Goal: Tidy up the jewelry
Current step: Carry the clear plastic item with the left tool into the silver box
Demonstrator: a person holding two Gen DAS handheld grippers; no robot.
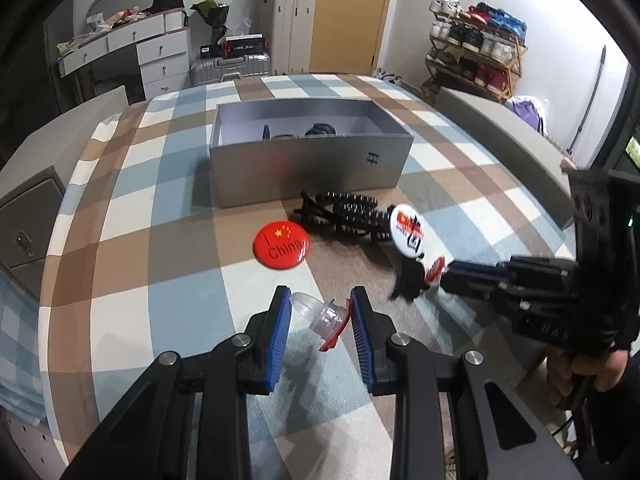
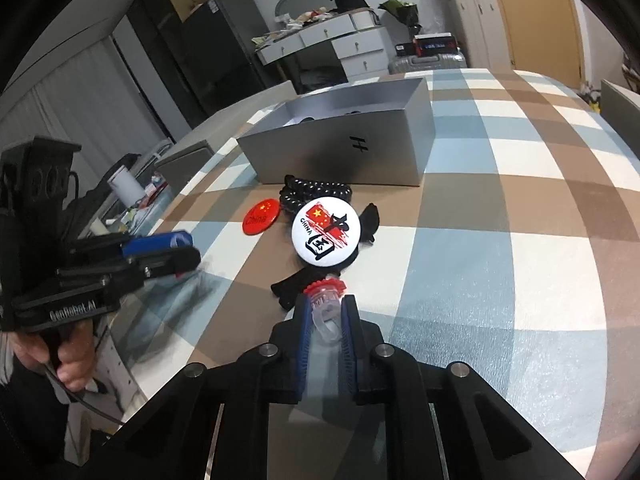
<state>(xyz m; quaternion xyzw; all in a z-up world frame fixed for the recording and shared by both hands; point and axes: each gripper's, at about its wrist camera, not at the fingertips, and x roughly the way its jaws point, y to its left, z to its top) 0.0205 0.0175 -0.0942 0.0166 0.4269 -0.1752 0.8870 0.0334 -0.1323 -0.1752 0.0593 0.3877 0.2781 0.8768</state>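
Grip, left: left gripper (image 1: 320, 300) pinches clear domed piece (image 1: 316, 314) crosswise, dome against one blue pad, red toothed rim against the other, above the near part of the tabletop (image 1: 160, 200).
Grip, right: right gripper (image 2: 327, 304) has its pads pressed together on a second clear piece (image 2: 325, 320), whose red rim pokes out past the fingertips, just in front of the white badge (image 2: 326, 234).
Loose items: the white badge, red badge (image 1: 281, 246), black bead coil (image 1: 352, 216) and black fabric strip (image 2: 294, 286) lie mid-tabletop, between the grippers and the box.
Box: silver box (image 1: 312, 168) stands open toward the far edge of the tabletop, well apart from both grippers.
Step in hand: both small pieces appear picked up and not yet stowed, so the task looks only partly done.
Next move: probably a carry over the loose items to the open box, clearing its near wall before release; the left piece's skewed hold could slip.
Hard to make out: only dark shapes show inside the box; what the clear pieces are stays unclear; the near tabletop edge is hidden behind the gripper bodies; the hands are cut off.
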